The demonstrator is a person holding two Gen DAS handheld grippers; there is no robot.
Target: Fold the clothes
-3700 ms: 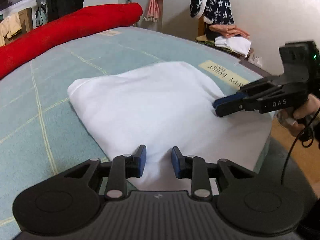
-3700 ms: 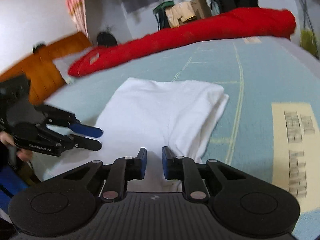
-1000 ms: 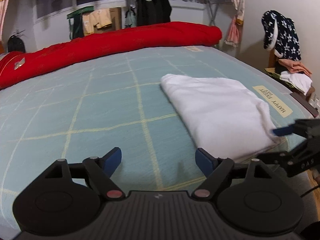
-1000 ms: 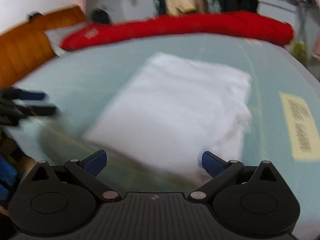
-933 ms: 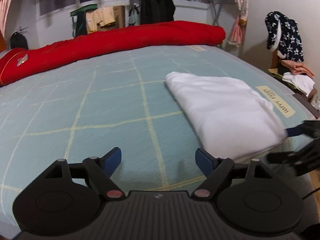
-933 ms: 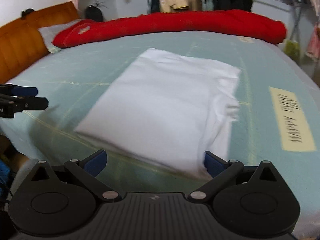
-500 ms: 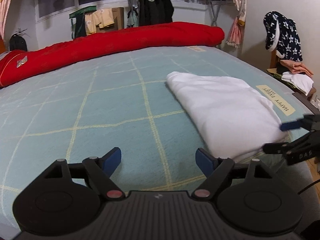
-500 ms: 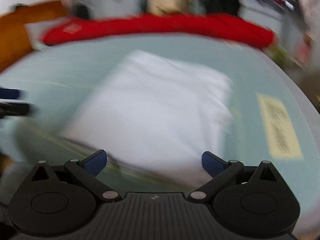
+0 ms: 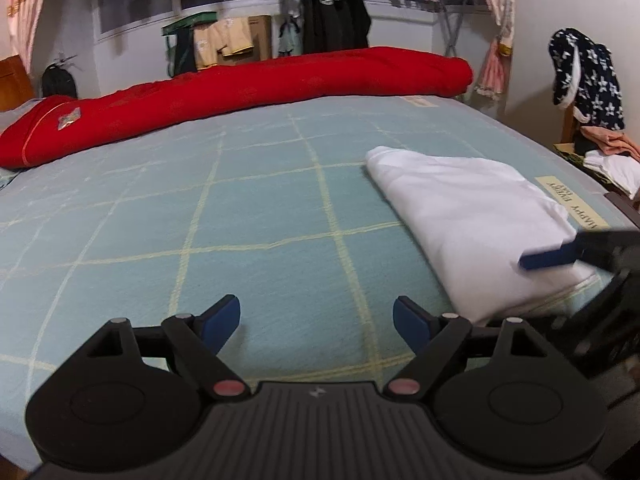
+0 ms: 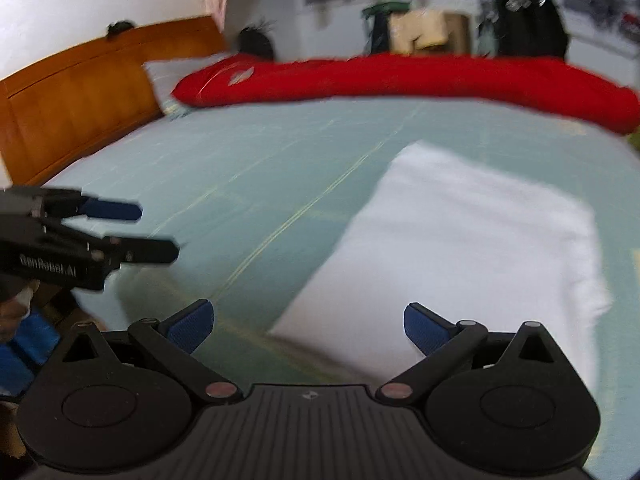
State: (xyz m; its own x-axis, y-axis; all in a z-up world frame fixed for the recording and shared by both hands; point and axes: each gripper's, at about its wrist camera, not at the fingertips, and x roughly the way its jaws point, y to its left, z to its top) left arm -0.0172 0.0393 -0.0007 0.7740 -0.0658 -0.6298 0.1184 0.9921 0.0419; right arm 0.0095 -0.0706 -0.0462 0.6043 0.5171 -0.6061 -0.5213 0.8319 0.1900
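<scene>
Fingers [image 9: 224, 322] on your left gripper [image 9: 316, 322] stand spread wide with only bedsheet showing between the blue pads, and nothing is held. Your right gripper [image 10: 308, 326] is spread just as wide; the near edge of the folded white garment [image 10: 472, 256] shows in the gap between its pads, but neither pad presses on it.

That garment lies flat as a neat rectangle on the pale green checked bedsheet [image 9: 240, 216], toward the bed's right side as your left camera sees it, just beside a cream printed label [image 9: 572, 200] on the sheet. From the left camera your right gripper comes in at the right edge, one blue pad hanging over the garment's near corner; its body is blurred and cut off by the frame, so you cannot tell whether it touches the cloth.

Your right camera's whole picture is smeared, and the garment's edges and folds are hard to make out there. A long red rolled quilt [image 9: 240, 92] lies along the far side of the bed. A wooden headboard [image 10: 80, 96] stands to the left. Clothes hang at the window behind, and a heap of clothing [image 9: 600, 136] sits beyond the bed's right edge, partly cut off.
</scene>
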